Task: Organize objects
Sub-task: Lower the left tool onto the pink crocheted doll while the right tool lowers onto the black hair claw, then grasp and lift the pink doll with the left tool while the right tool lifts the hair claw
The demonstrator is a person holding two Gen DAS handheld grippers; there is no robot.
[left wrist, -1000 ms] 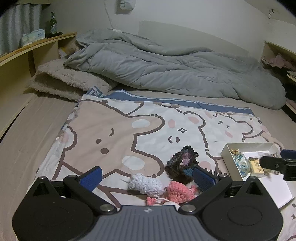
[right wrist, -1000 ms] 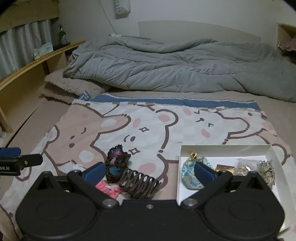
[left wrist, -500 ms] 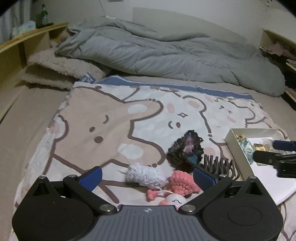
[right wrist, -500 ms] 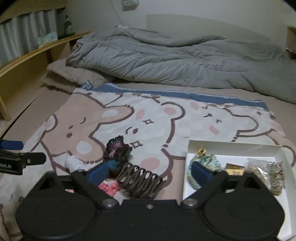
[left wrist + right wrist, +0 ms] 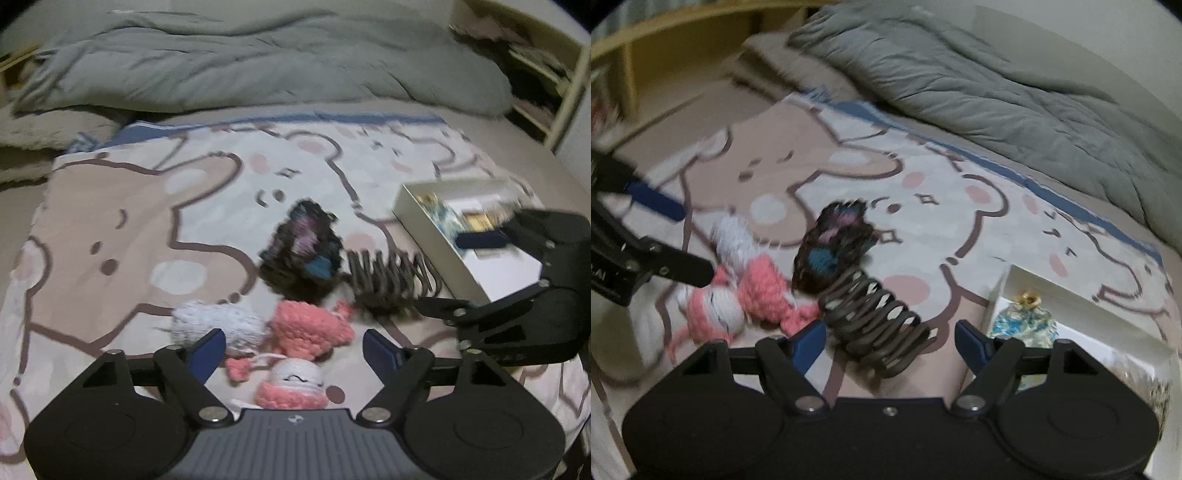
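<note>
Crocheted toys, a pink-and-white doll (image 5: 295,376) and a pale blue piece (image 5: 218,325), lay just left of the brown claw clip (image 5: 875,325), apparently waiting to join the trinkets in the white box (image 5: 1004,291) on the clip's right. Both the left gripper (image 5: 293,347) and right gripper (image 5: 890,341) hung spread wide and empty, the right framing the clip, likely its next pick. Blur smeared the box's contents.

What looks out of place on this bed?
Four loose things lie outside the white cardboard box: a brown claw hair clip, a dark crocheted scrunchie, a pink and white crocheted doll and a pale knitted piece. They are heaped against one another on the bear-print blanket.
</note>
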